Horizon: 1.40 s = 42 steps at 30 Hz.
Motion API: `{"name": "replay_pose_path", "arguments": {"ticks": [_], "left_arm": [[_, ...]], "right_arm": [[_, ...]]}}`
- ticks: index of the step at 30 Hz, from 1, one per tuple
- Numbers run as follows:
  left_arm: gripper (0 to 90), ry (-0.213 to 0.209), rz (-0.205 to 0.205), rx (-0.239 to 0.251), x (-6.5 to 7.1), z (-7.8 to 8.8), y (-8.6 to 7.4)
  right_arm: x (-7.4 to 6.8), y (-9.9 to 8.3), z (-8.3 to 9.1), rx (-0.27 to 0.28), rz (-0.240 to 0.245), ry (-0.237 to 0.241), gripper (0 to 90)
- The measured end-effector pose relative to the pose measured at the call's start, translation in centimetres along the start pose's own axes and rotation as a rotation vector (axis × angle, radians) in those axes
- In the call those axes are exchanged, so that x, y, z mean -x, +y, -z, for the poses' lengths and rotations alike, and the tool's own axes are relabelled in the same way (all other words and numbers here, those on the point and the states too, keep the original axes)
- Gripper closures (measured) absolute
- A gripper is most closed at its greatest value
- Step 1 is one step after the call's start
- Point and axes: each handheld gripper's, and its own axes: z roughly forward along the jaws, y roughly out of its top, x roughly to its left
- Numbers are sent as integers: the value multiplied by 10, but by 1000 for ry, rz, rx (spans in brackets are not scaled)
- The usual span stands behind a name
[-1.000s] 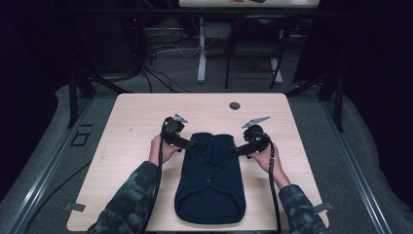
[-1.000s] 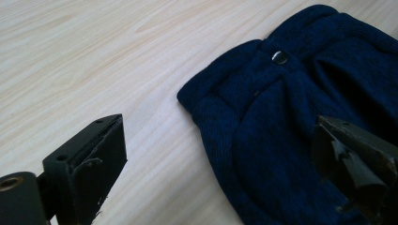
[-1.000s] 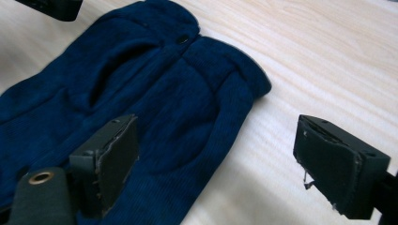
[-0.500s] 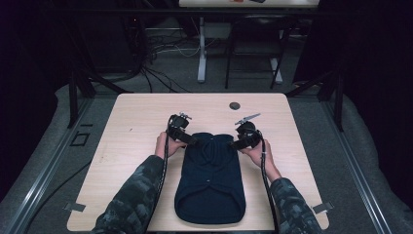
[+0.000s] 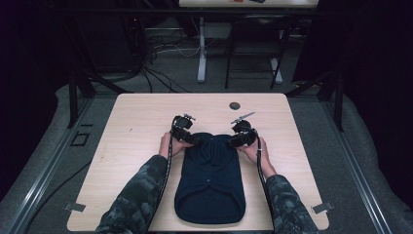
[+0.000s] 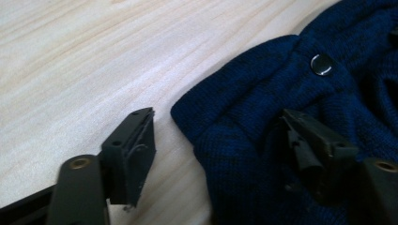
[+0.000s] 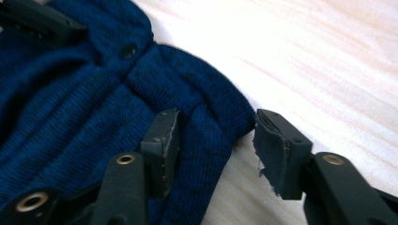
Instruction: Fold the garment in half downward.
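small dark disc [image 5: 235, 105], floor cables [image 5: 160, 48]

Garment [image 5: 210, 178] on the table [image 5: 131, 126], near edge; small disc [image 5: 235, 105] beyond it.

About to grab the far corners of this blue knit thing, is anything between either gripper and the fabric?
Nothing visible. The left gripper and right gripper each stand open astride a far corner of the navy knit garment, one jaw over the fabric, one over bare table.
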Motion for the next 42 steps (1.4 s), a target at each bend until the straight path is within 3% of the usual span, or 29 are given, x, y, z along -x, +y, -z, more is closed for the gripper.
{"name": "replay_pose_path", "arguments": {"ticks": [4, 8, 13, 20, 26, 32, 34, 37, 42], "left_arm": [[427, 8, -34, 0, 5, -1, 1], [461, -21, -52, 17, 3, 0, -2], [547, -29, -65, 18, 4, 0, -2], [646, -30, -67, 17, 7, 2, -2], [674, -28, -69, 24, 9, 8, 0], [672, -23, -74, 51, 11, 16, 1], [666, -23, -77, 56, 11, 20, 2], [660, -32, -82, 67, 12, 28, 3], [655, -35, -103, 67, 14, 34, 5]], "right_arm": [[-1, 0, -1, -14, 10, 9, 600], [-1, -1, -2, -22, 3, 16, 624], [-5, 0, -3, -22, 9, 8, 710], [-8, 1, -1, -33, 20, -7, 758], [-7, 1, 3, -9, 10, -1, 767], [-12, 4, 17, 31, 54, -26, 769], [-17, 6, 27, 48, 98, -44, 769], [-20, 7, 34, 69, 123, -58, 769], [-23, 8, 41, 82, 129, -52, 769]]}}
